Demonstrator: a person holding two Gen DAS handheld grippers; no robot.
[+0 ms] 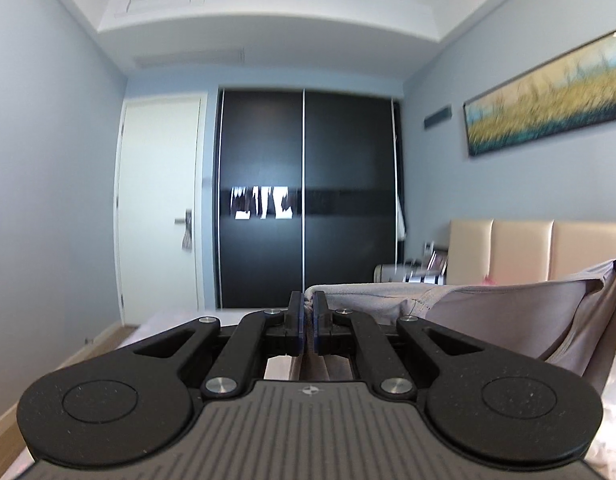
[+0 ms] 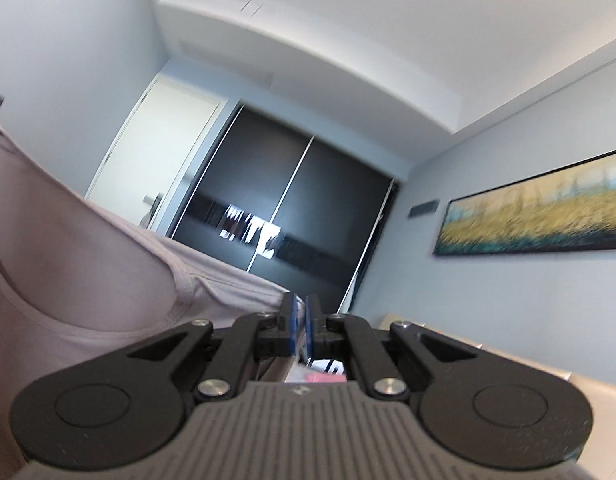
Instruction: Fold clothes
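Grippers, left gripper (image 1: 307, 303) and right gripper (image 2: 300, 307), clench the garment (image 1: 508, 312) aloft; a thin pinch could slip, dropping it.

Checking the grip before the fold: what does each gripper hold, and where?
Both hold the beige garment by its top edge: left gripper, right gripper.

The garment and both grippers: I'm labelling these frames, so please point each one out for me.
garment (image 1: 508, 312): left wrist view, stretched cloth panel.
left gripper (image 1: 308, 312): left wrist view, between its fingertips, pinching cloth.
right gripper (image 2: 300, 314): right wrist view, between its fingertips, at the cloth's edge.
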